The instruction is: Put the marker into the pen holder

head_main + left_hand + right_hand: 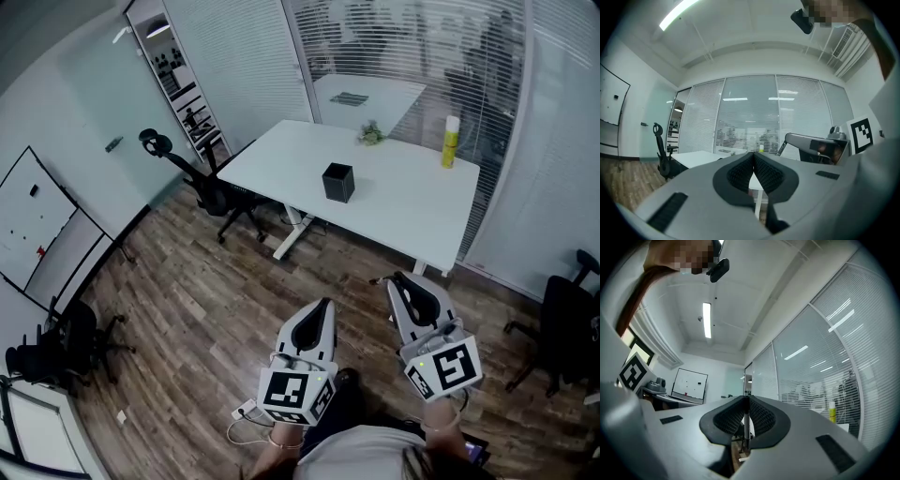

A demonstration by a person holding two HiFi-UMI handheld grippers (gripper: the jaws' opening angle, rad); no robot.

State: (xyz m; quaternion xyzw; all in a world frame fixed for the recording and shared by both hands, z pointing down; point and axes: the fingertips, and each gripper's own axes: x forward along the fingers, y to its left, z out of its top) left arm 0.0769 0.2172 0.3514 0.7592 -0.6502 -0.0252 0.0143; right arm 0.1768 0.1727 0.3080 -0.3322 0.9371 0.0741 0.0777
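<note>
The black square pen holder (338,182) stands near the middle of the white table (281,159), well ahead of both grippers. My right gripper (397,277) is shut on a thin dark marker (746,426), which stands upright between the closed pads. In the head view a short pale end of the marker (378,280) sticks out left of the tip. My left gripper (326,303) is shut with nothing in it; its pads meet at the tip (753,154). Both are held over the wooden floor, short of the table's near edge.
A yellow bottle (451,142) and a small green item (371,134) stand at the table's far side. Black office chairs stand left of the table (214,192), at the right (565,319) and at the lower left (66,342). A whiteboard (33,220) leans at the left; glass walls with blinds lie behind.
</note>
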